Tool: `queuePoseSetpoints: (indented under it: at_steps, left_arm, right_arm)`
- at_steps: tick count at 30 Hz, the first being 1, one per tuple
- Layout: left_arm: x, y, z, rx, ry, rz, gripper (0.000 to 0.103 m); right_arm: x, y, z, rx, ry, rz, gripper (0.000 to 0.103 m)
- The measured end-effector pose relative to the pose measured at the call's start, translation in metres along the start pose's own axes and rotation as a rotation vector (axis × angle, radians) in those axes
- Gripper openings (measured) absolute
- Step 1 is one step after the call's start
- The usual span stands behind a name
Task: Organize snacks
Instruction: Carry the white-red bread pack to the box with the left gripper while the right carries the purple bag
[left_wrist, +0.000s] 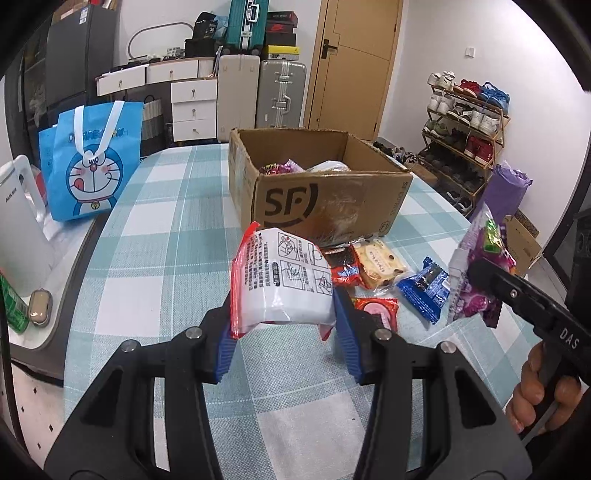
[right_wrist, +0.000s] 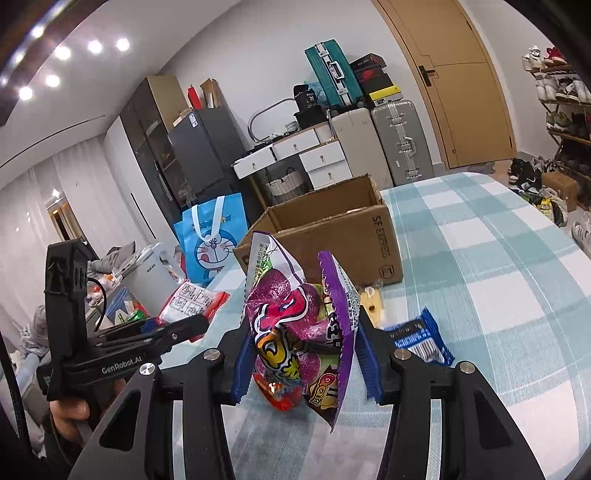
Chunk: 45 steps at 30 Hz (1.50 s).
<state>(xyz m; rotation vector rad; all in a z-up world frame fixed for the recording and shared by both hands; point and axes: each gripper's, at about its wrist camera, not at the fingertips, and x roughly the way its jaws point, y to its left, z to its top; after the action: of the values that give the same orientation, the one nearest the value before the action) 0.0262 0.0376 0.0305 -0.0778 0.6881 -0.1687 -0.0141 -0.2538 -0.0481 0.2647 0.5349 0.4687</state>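
Left claw (left_wrist: 286, 328) clamps white packet (left_wrist: 284, 277), long axis upright, clear of table (left_wrist: 166, 229).

This is a lived-in home, a room that serves for dining and storage. A worktop (left_wrist: 177, 229) under a checked teal-and-white cloth fills the middle of the frame. At the upper centre, suitcases (left_wrist: 280, 92) stand beside a white chest of drawers (left_wrist: 192, 107) and a wooden door (left_wrist: 354, 62). A shoe rack (left_wrist: 465, 136) crowded with sneakers lines the right wall, and a dark fridge (left_wrist: 77, 48) stands at upper left.
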Motion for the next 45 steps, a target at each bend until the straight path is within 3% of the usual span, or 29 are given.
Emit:
queuePoseSetpoints:
  at_steps: [17,45]
  left_arm:
    - [-0.011,-0.015,0.036,0.031,-0.056,-0.001,0.044]
    - [0.045,-0.024,0.096,0.033,-0.066,0.042,0.045]
  right_arm:
    - [0.016,-0.003,0.060,-0.033,-0.044,0.039,0.049]
    - [0.056,-0.008,0.112,-0.043,-0.052,0.047,0.049]
